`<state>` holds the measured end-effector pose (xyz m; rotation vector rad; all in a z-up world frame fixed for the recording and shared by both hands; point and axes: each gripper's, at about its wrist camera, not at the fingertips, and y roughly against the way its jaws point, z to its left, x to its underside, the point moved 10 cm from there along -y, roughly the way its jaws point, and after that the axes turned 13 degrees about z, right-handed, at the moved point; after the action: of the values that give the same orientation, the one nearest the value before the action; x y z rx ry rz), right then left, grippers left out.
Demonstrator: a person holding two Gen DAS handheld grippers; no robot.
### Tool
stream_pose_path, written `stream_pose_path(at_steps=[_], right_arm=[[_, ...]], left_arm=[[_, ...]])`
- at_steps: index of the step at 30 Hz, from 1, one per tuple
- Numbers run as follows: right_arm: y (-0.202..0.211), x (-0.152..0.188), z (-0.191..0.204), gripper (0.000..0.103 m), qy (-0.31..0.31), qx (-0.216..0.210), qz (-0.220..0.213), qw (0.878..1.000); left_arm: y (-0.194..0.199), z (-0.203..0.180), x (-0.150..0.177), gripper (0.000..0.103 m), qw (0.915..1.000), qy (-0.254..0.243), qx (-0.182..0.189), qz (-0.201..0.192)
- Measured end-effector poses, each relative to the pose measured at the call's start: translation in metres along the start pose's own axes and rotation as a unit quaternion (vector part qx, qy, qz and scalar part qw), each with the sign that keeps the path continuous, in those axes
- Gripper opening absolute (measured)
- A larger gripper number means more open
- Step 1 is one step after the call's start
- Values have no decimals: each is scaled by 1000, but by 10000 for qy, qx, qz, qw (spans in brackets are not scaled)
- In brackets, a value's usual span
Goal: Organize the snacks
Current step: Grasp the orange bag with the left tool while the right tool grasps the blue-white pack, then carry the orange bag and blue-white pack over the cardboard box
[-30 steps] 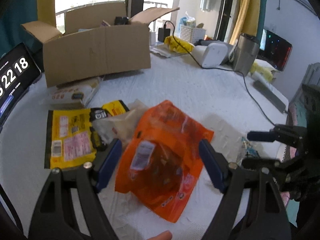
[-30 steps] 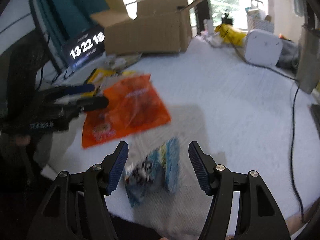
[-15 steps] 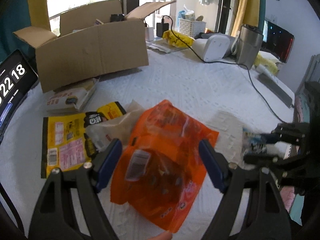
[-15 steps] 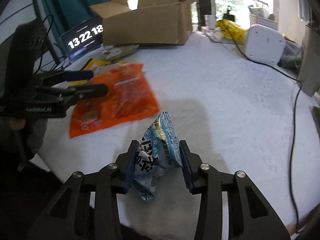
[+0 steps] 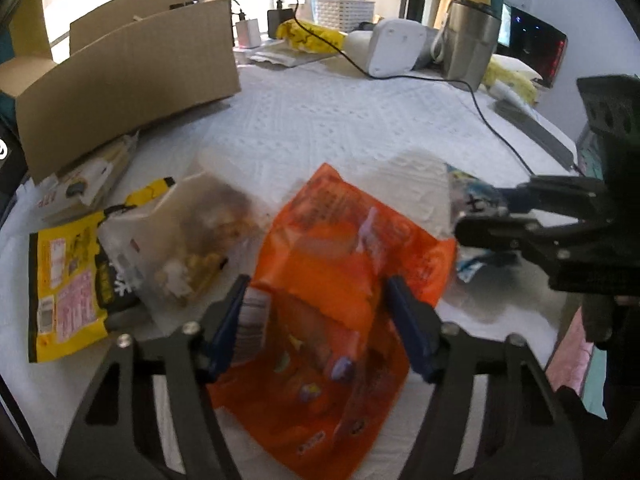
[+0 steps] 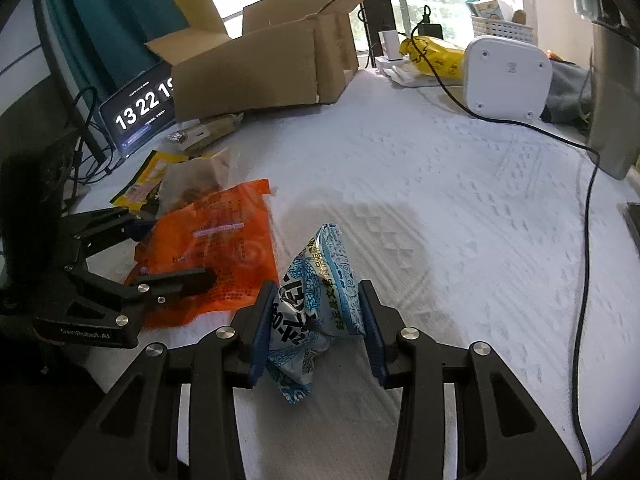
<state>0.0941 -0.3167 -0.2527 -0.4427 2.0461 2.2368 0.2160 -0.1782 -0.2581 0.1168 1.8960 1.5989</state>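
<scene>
While right tongs (image 6: 316, 320) are squeezing the blue bag (image 6: 316, 300) | left tongs (image 5: 320, 320) are closing on the orange bag (image 5: 340, 280) | near surface (image 6: 460, 200) front edge

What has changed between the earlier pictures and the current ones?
The right gripper closed its jaws on the blue-white snack packet, which now stands crumpled between them. The left gripper narrowed around the orange bag. The cardboard box and yellow packet stayed put.
</scene>
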Motion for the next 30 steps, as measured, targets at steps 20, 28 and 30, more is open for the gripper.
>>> stream_pose_path(at_steps=[20,28,30], right_arm=[[25,-53,14,42,186,288,-259,9991],[31,-86,32,42,421,291,-395,9979],[32,-95,36,42,470,290,-422,9976]], left_arm=[[52,19,-15,40,9975,168,239,-651],[78,61,-26,40,9940,480,99,-982],[84,70,-29,40,9929,543,58,-1054]])
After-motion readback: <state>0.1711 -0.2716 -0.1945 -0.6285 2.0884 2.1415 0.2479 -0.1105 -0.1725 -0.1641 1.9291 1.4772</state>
